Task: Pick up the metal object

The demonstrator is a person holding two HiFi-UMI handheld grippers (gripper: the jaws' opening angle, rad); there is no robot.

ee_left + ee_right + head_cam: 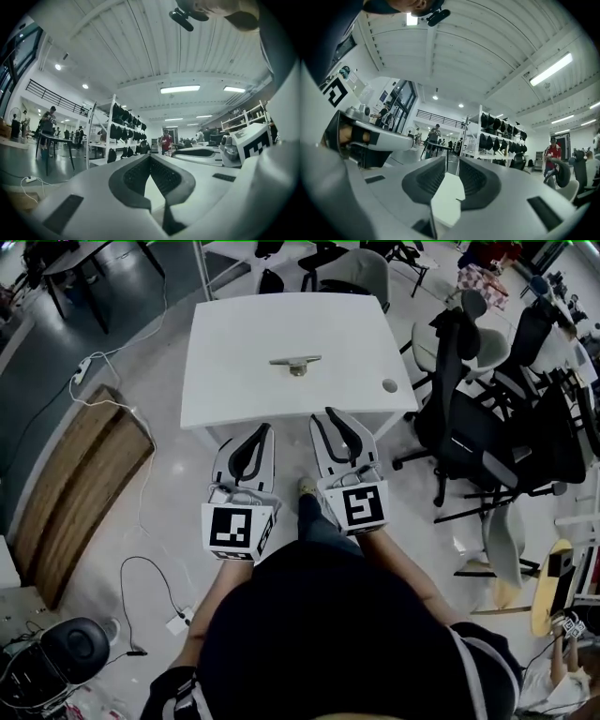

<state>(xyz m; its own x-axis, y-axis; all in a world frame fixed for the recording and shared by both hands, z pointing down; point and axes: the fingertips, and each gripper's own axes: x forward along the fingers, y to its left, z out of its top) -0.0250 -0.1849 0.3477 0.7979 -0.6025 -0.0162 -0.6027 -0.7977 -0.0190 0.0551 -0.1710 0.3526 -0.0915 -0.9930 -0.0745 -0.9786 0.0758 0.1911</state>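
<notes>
The metal object (296, 363), a flat bar on a short round base, rests near the middle of the white table (234, 381). Both grippers hang side by side just short of the table's near edge, pointing toward it. My left gripper (263, 427) is shut with nothing in it, its tips meeting over the table's edge. My right gripper (329, 412) is shut and empty too, closest to the object but well apart from it. In the left gripper view (150, 157) and the right gripper view (453, 161) the jaws point across the room; the object is hidden there.
A round grommet hole (390, 385) marks the table's right corner. Black office chairs (469, 418) crowd the right side. A wooden board (75, 484) and cables (141, 521) lie on the floor at left. Distant shelves (117, 136) and a person (166, 141) show in the left gripper view.
</notes>
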